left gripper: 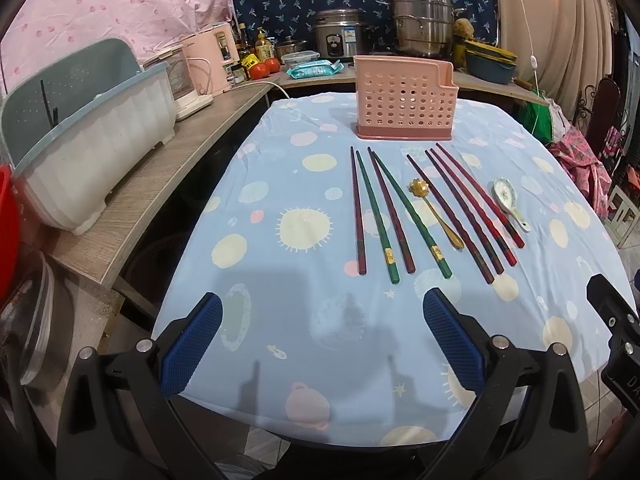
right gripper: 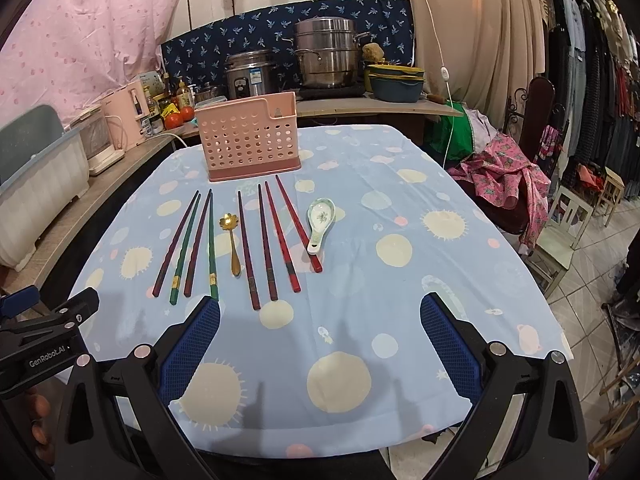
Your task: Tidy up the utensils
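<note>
The left hand-held gripper (left gripper: 322,320) hangs over the near edge of the counter (left gripper: 280,360) with its blue ribbed pads (left gripper: 192,344) spread wide and nothing between them. The right hand-held gripper (right gripper: 320,320) is spread just as wide, also holding nothing.

The landmark is the pink utensil holder (left gripper: 405,98), a perforated plastic caddy with a darker drip base, standing upright at the far middle of the cloth. Through its round holes I see nothing inside, though its interior is mostly hidden.

Just in front of the holder the utensils lie flat in a row, pointing towards it. In front and to its left are four chopsticks, dark red ones (left gripper: 359,212) alternating with green ones (left gripper: 376,216) that have gold bands. Straight in front lies a gold spoon (left gripper: 434,212) with a flower-shaped bowl. In front and to the right lie four more red chopsticks (left gripper: 476,208), and beyond them a white ceramic soup spoon (left gripper: 510,202), its painted pattern too small to read.

The counter wears a pale blue cloth (right gripper: 400,280) printed with cream circles.
</note>
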A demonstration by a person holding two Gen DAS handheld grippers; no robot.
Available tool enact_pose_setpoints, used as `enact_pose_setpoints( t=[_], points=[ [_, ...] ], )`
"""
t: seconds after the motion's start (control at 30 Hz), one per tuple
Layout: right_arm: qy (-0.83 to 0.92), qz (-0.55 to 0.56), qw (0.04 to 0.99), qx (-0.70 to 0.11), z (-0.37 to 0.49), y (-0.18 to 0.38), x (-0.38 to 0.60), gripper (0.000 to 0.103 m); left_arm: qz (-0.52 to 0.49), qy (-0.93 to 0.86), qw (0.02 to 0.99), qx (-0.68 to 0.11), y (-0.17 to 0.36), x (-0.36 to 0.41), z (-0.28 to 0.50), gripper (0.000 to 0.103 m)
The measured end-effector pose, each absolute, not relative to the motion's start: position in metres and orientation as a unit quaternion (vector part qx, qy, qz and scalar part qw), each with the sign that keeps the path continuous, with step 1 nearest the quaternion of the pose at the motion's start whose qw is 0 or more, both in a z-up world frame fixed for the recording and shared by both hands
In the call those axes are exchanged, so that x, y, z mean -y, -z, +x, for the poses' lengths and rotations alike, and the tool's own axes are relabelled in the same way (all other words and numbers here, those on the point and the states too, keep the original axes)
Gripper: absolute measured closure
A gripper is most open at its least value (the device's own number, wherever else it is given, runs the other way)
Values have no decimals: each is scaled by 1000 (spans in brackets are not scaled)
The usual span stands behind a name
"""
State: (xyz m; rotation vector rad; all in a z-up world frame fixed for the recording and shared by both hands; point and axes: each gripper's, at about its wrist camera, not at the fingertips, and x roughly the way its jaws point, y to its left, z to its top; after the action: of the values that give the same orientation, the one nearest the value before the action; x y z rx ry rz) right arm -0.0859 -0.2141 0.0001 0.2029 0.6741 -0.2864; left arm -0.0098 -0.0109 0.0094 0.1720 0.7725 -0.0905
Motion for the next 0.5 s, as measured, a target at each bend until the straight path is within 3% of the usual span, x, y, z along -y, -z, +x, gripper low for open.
enact_pose_setpoints(
  t=[0.5],
  points=[
    [141,104,929,-327,-88,1,218,7,84,39,927,-364,-10,11,-11,7]
  ],
)
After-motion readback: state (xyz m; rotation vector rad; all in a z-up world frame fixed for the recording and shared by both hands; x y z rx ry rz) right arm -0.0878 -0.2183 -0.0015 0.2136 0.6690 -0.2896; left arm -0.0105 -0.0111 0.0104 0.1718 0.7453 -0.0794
